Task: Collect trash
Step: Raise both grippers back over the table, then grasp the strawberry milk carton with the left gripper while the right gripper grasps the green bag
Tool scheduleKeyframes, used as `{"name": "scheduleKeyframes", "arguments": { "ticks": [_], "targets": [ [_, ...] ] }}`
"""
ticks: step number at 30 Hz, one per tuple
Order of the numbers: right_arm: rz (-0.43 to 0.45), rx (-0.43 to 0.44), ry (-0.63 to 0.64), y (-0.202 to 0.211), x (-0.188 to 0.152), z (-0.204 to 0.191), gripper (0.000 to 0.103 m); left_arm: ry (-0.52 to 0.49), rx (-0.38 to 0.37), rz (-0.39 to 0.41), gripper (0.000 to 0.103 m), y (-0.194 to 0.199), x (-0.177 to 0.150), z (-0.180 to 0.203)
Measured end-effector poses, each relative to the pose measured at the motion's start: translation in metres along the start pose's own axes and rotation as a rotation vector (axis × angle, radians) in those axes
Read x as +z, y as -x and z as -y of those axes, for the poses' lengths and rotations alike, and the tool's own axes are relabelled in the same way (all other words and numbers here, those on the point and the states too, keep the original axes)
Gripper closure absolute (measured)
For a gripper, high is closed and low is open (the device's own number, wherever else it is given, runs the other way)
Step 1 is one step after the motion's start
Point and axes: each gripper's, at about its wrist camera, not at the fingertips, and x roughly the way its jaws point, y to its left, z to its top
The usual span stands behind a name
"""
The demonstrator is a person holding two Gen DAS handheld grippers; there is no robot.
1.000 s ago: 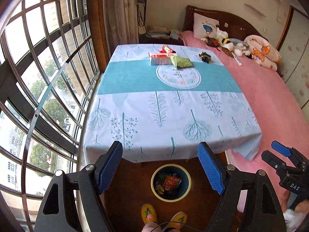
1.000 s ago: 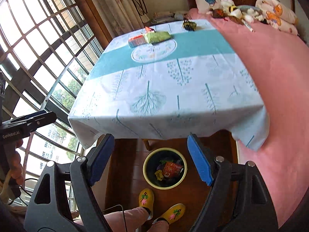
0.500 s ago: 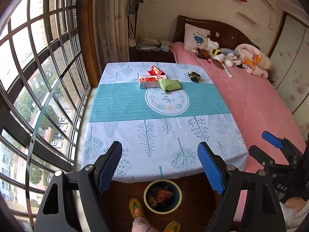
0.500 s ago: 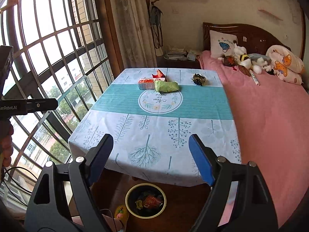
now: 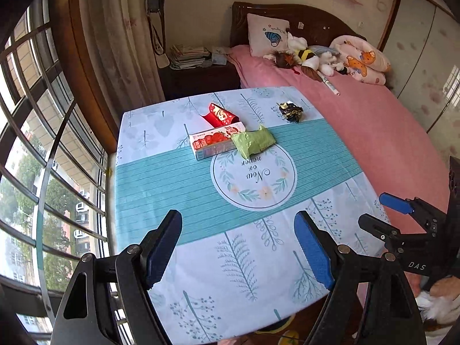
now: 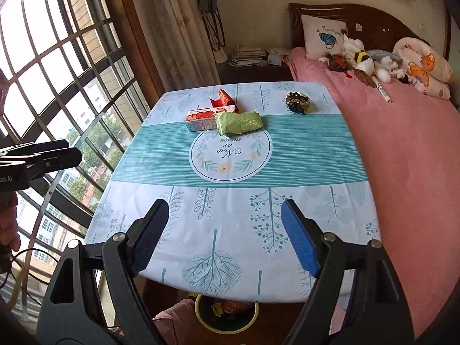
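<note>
Trash lies at the far side of the clothed table (image 5: 178, 181) (image 6: 302, 155): a red packet (image 5: 220, 114) (image 6: 222, 97), a red-and-white carton (image 5: 215, 143) (image 6: 201, 119), a green wrapper (image 5: 253, 143) (image 6: 238, 122) and a dark crumpled wrapper (image 5: 291, 111) (image 6: 297, 102). My left gripper (image 5: 238, 247) hangs open and empty over the table's near half. My right gripper (image 6: 224, 235) is open and empty too, above the near edge. The yellow-rimmed bin (image 6: 227, 313) with wrappers inside shows under the table's front edge.
A pink bed (image 5: 382, 132) (image 6: 402, 149) with pillows and soft toys borders the table on the right. A barred window (image 5: 37, 149) (image 6: 57, 86) and curtain run along the left. A dark nightstand (image 5: 198, 77) with papers stands behind the table.
Both grippers have risen and moved forward from above the bin to over the table. The trash now looks closer. The bin has slid out of the left wrist view.
</note>
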Motion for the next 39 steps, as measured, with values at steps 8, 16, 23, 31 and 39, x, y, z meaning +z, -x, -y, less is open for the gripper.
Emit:
{"name": "scheduleKeyframes", "arguments": {
  "ticks": [8, 16, 23, 31, 39],
  "targets": [
    [-0.137, -0.012, -0.26, -0.14, 0.078, 0.023, 0.029, -0.136, -0.009, -0.127, 0.021, -0.148, 0.116, -0.056],
    [-0.227, -0.071, -0.476, -0.273, 0.123, 0.061, 0.034, -0.289, -0.031, -0.261, 0.021, -0.273, 0.137, -0.06],
    [-0.233, -0.108, -0.649, -0.337, 0.143, 0.081, 0.034, -0.352, -0.065, -0.293, 0.021, -0.315, 0.147, -0.061],
    [-0.311, -0.198, -0.703, -0.385, 0.155, 0.084, 0.037, -0.386, -0.137, -0.349, 0.021, -0.338, 0.152, -0.052],
    [-0.357, -0.205, -0.677, -0.385, 0.143, 0.085, 0.072, -0.431, -0.155, -0.37, 0.021, -0.356, 0.15, -0.04]
  ]
}}
